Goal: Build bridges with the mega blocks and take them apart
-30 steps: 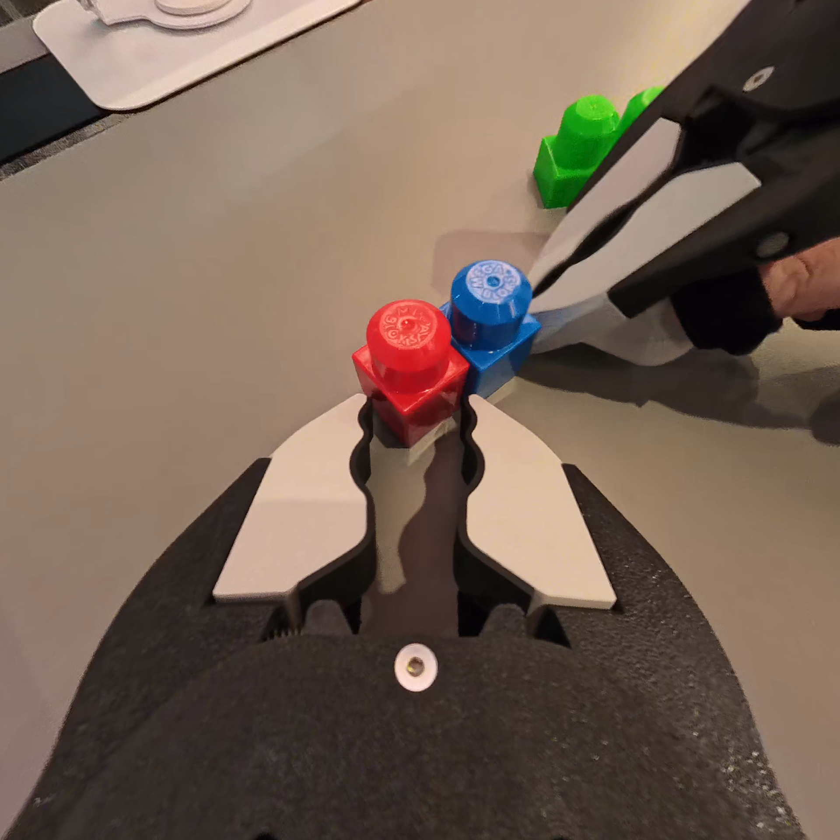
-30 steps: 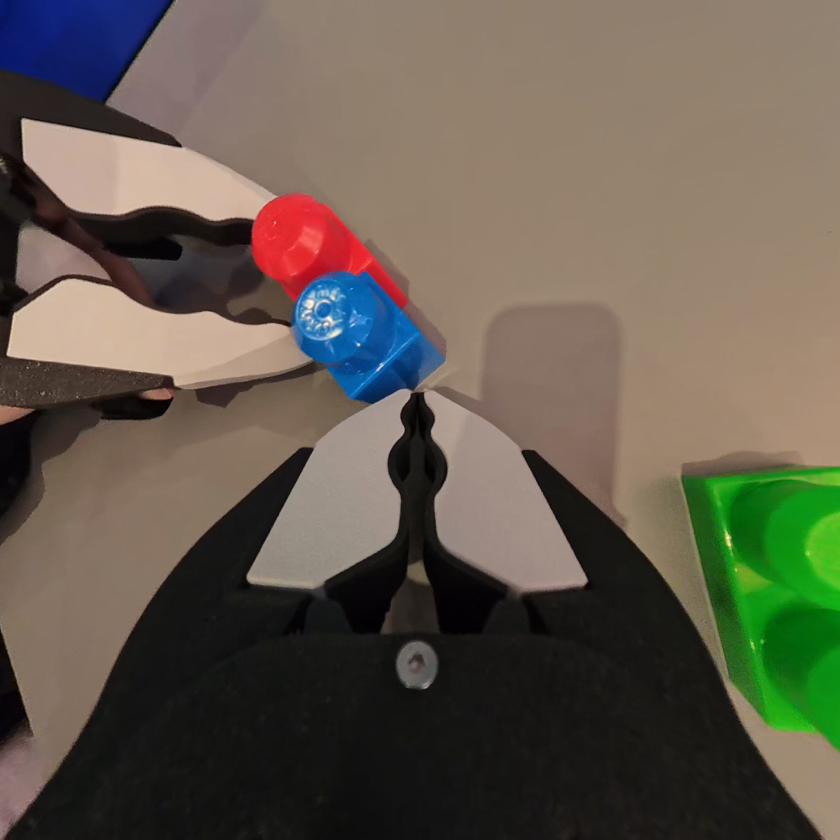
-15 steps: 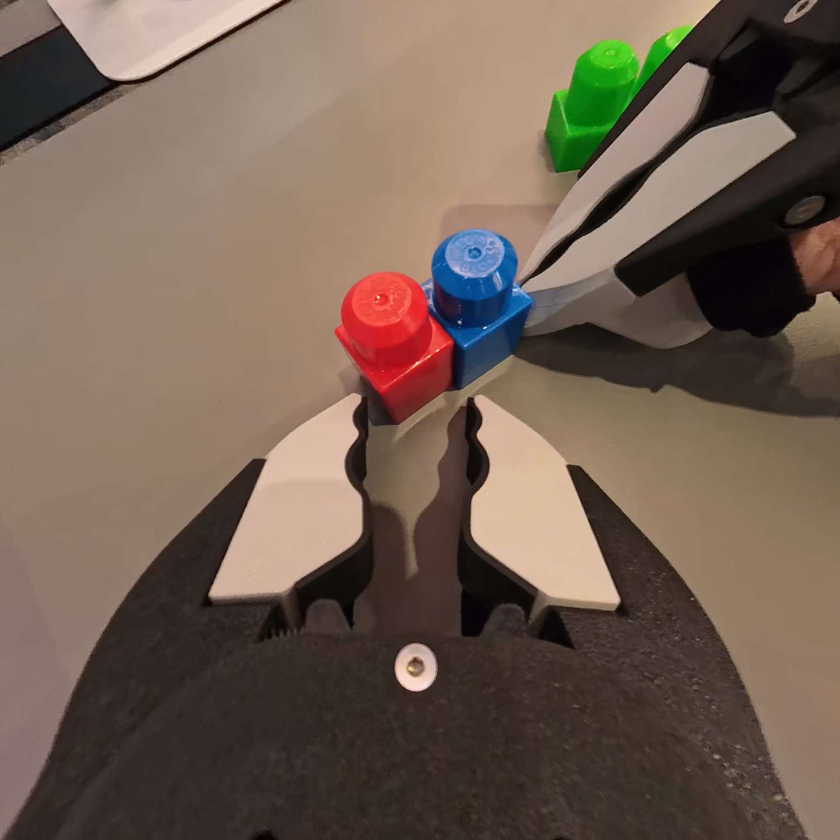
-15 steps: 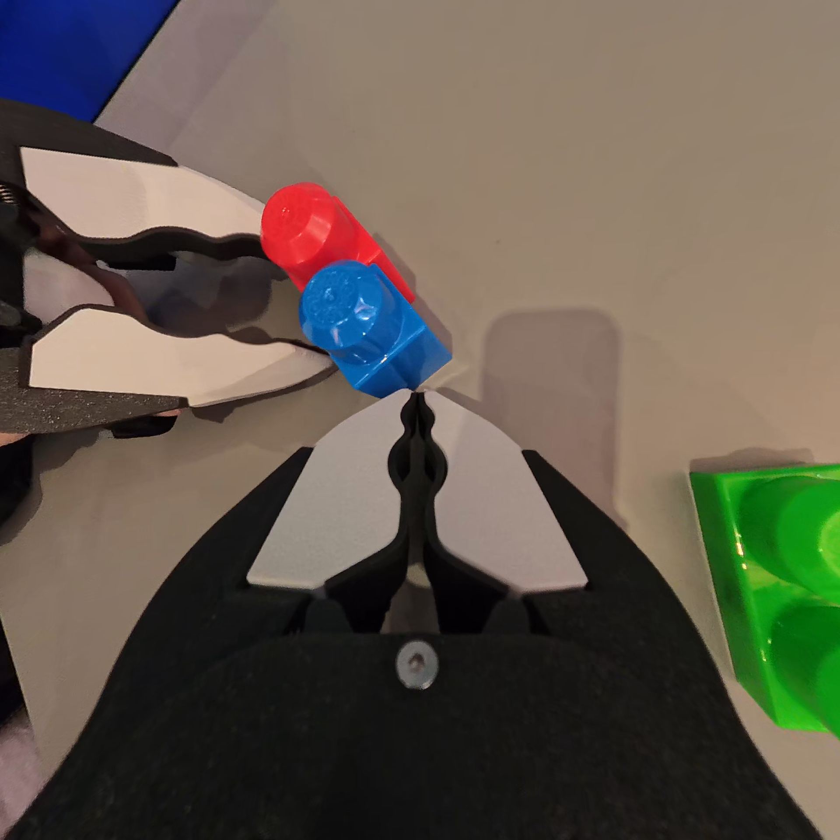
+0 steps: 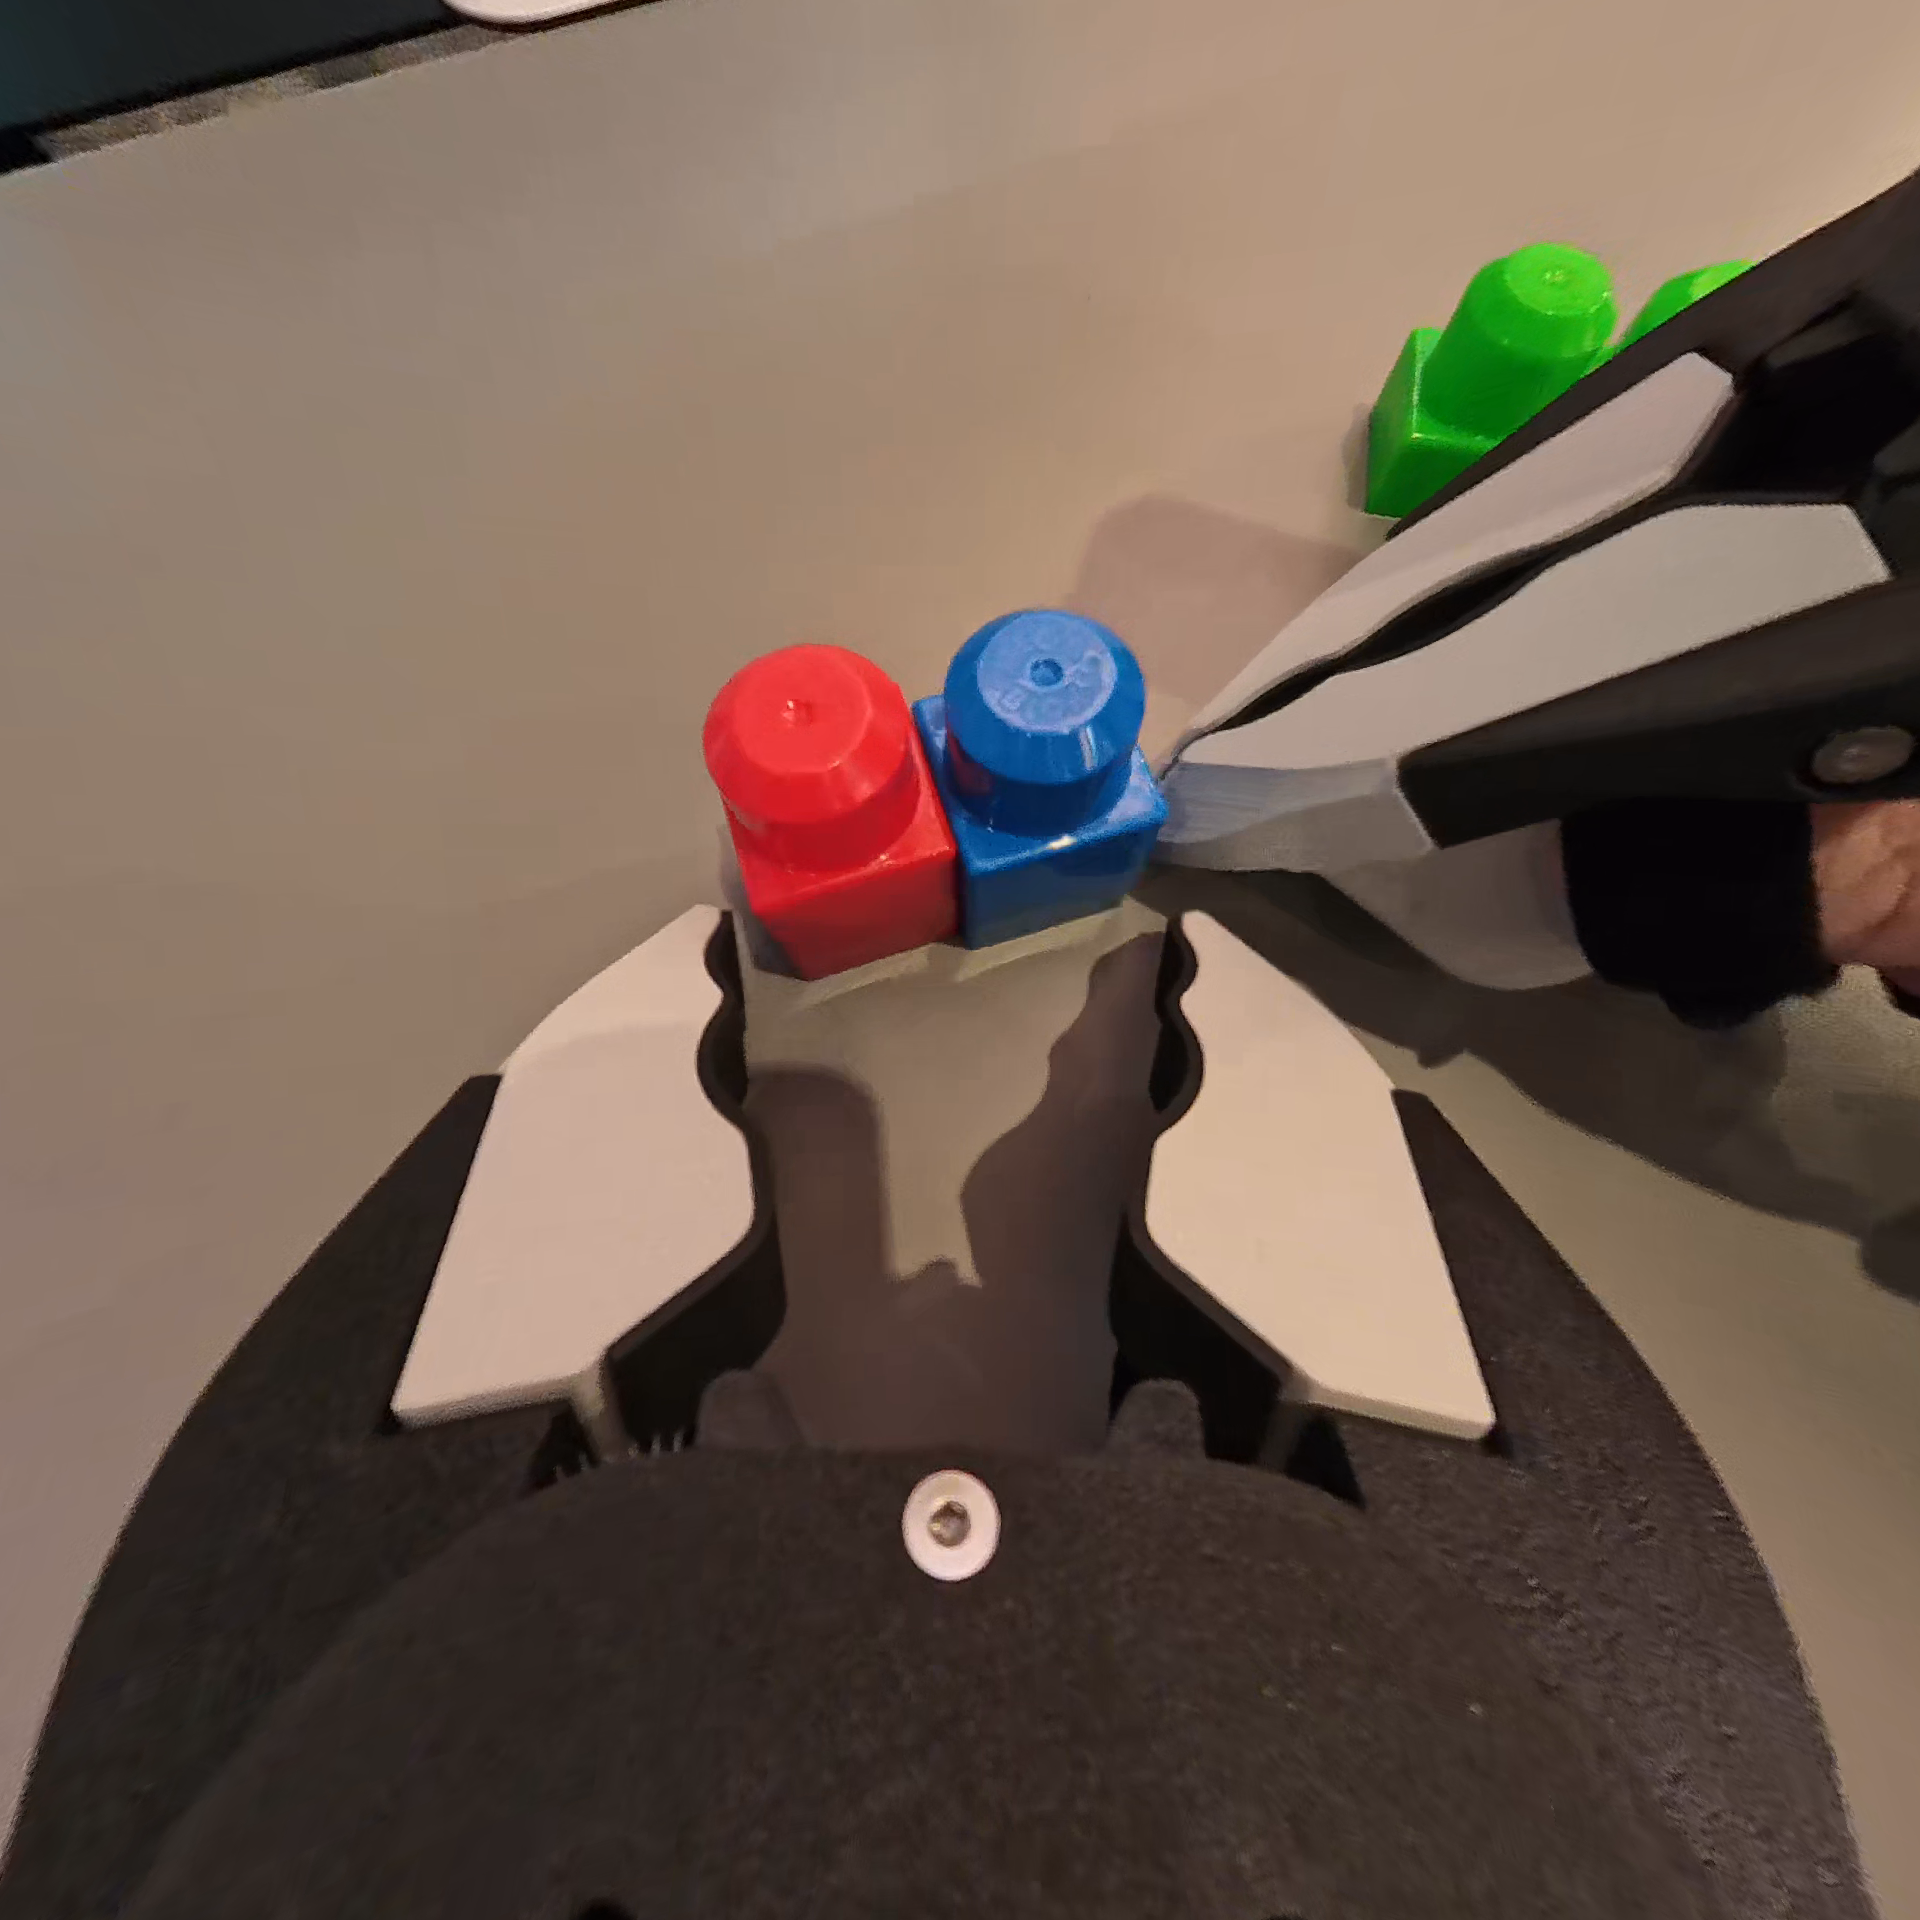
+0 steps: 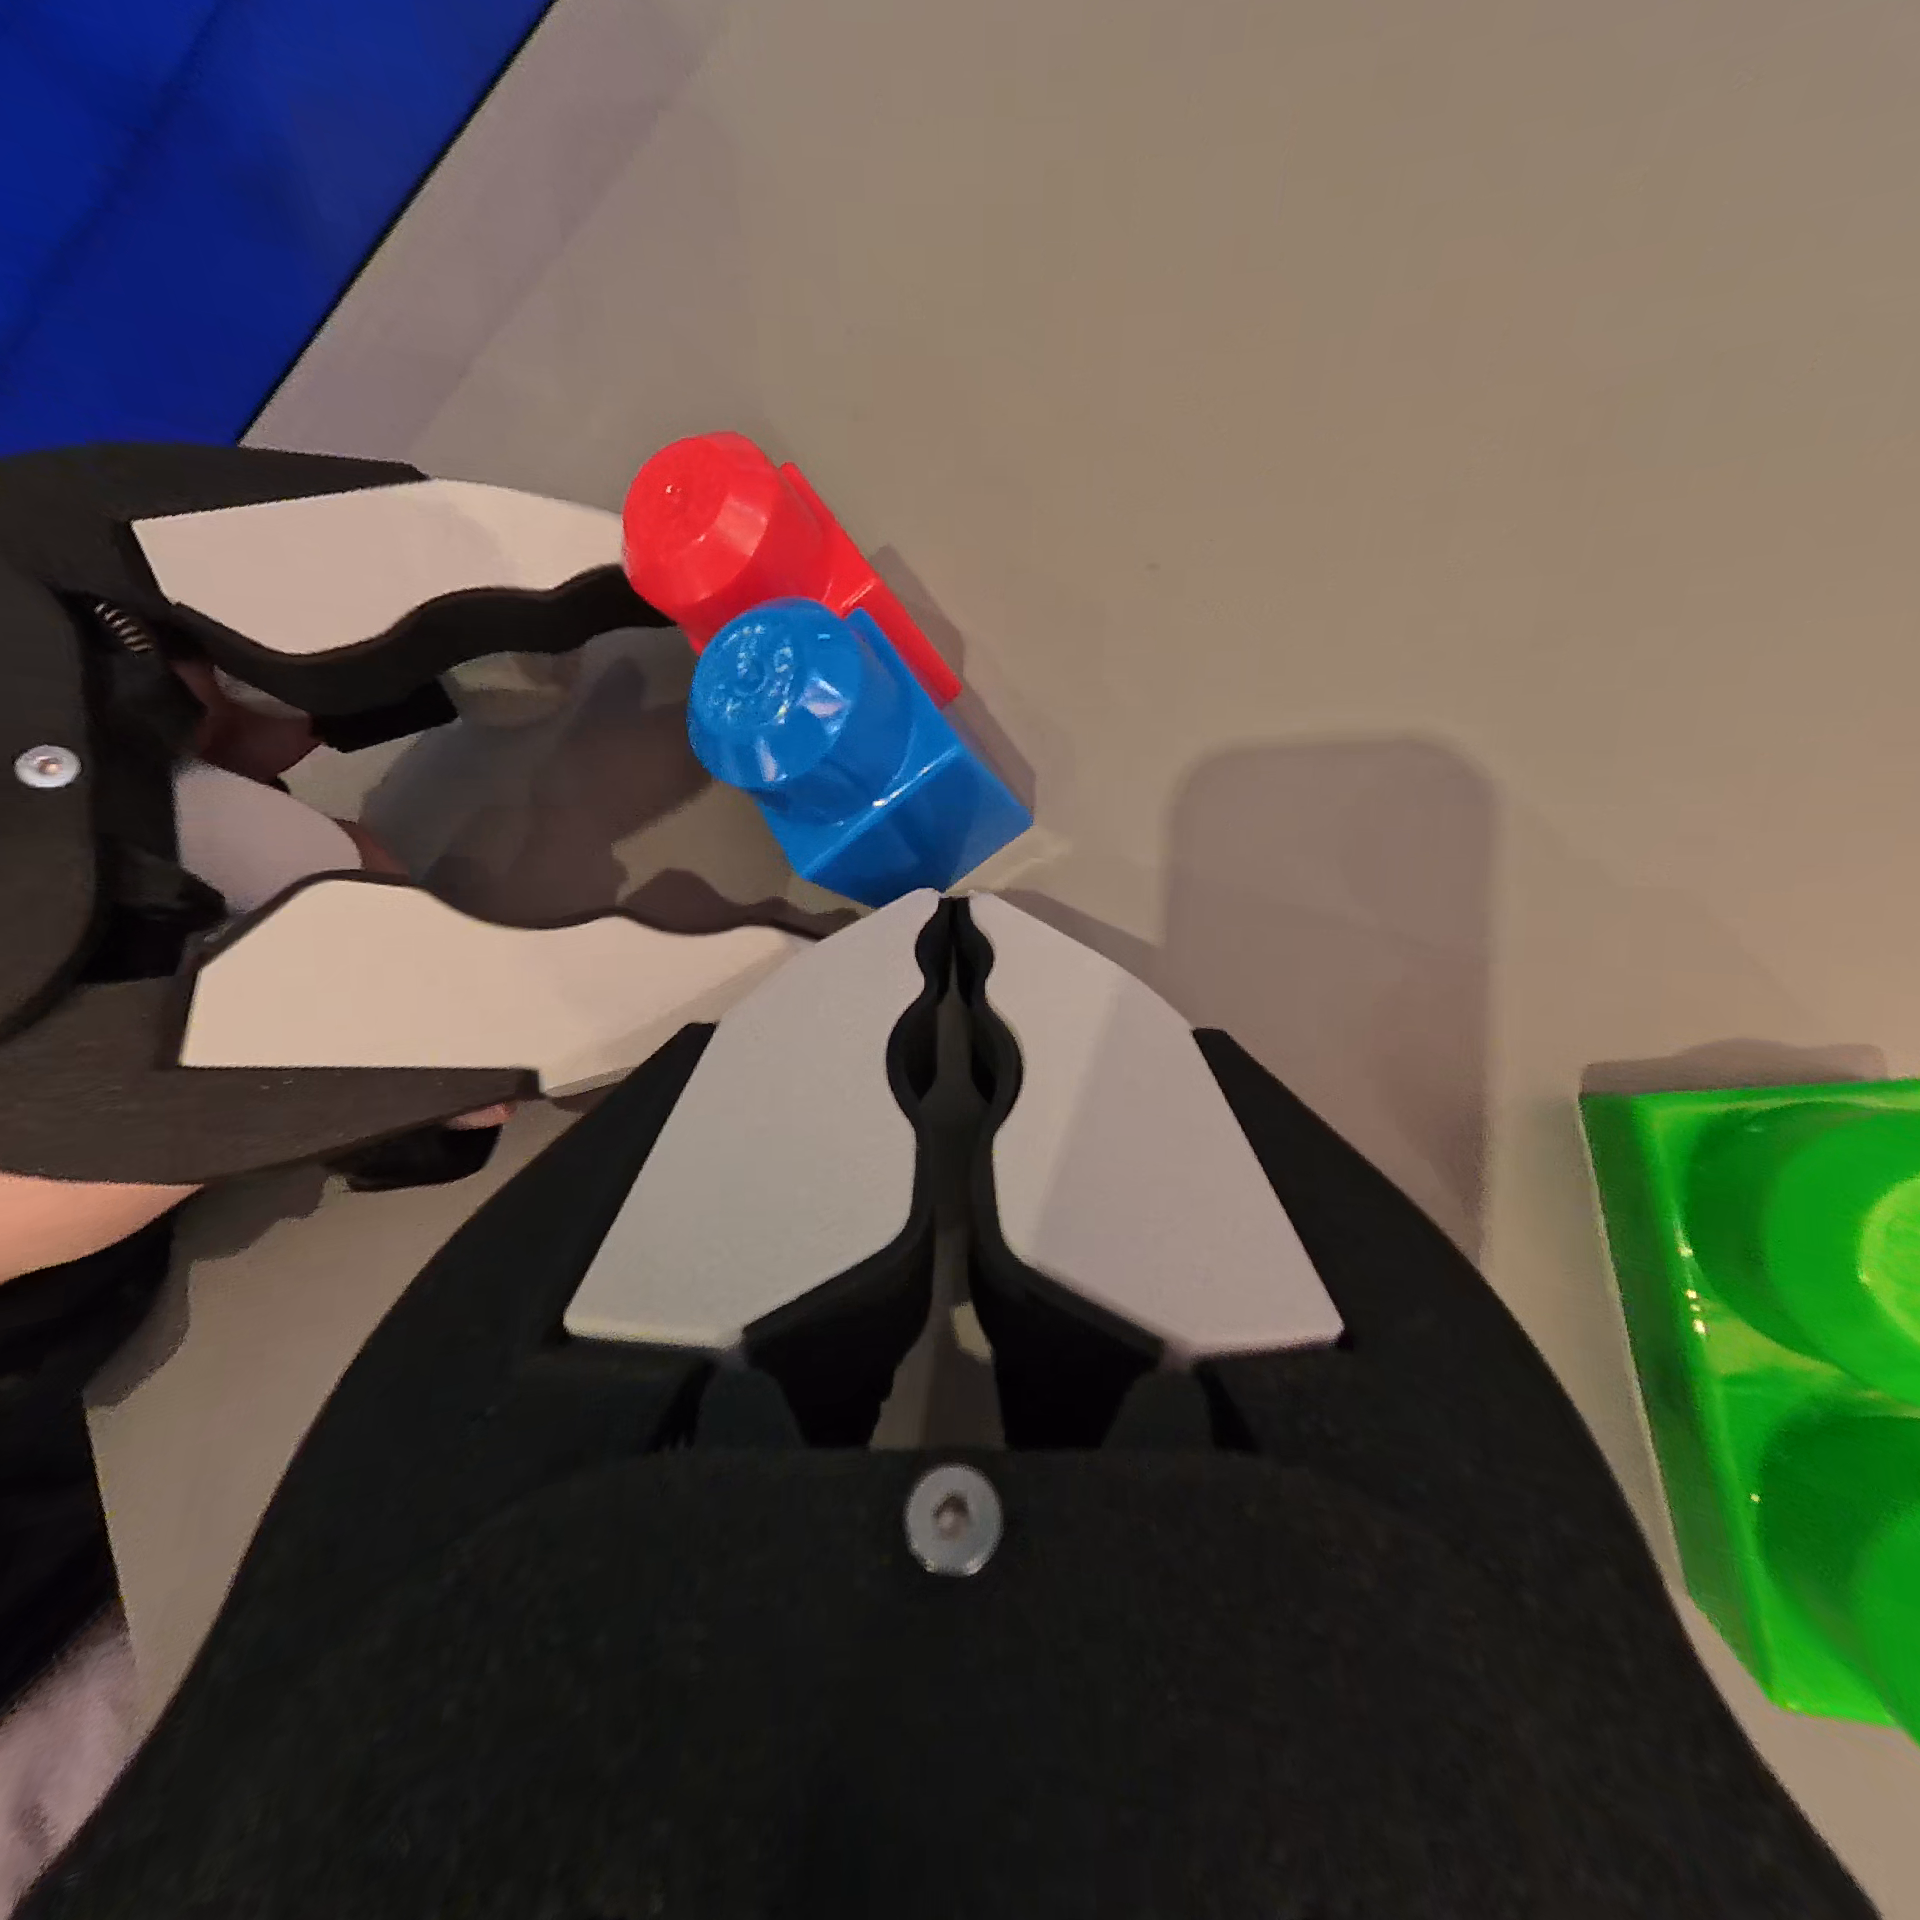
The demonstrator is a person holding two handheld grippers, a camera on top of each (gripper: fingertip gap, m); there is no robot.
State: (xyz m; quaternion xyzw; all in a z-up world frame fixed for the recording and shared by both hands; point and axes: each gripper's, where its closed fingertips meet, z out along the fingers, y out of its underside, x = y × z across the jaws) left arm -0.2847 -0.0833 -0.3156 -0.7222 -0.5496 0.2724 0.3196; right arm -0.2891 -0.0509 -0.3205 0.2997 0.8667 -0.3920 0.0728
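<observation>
A red one-stud block (image 5: 831, 821) and a blue one-stud block (image 5: 1049, 790) stand side by side, touching, on the grey table. My left gripper (image 5: 945, 935) is open, its tips just short of the two blocks' near sides, holding nothing. My right gripper (image 6: 951, 909) is shut and empty, its closed tips touching the blue block (image 6: 862, 758); the red block (image 6: 748, 551) stands behind it. A green two-stud block (image 6: 1787, 1351) lies to the right, also in the left wrist view (image 5: 1486, 374). Each gripper shows in the other's view: right (image 5: 1179, 758), left (image 6: 748, 769).
The grey table (image 5: 416, 520) stretches around the blocks. A dark strip and a white pad's edge (image 5: 540, 8) lie at the far side. A blue surface (image 6: 187, 187) lies beyond the table edge. A gloved hand (image 5: 1714, 914) holds the right gripper.
My left gripper has opened wider and drawn nearer the two blocks. The blocks have turned to sit squarely side by side. The right gripper stays shut against the blue block.
</observation>
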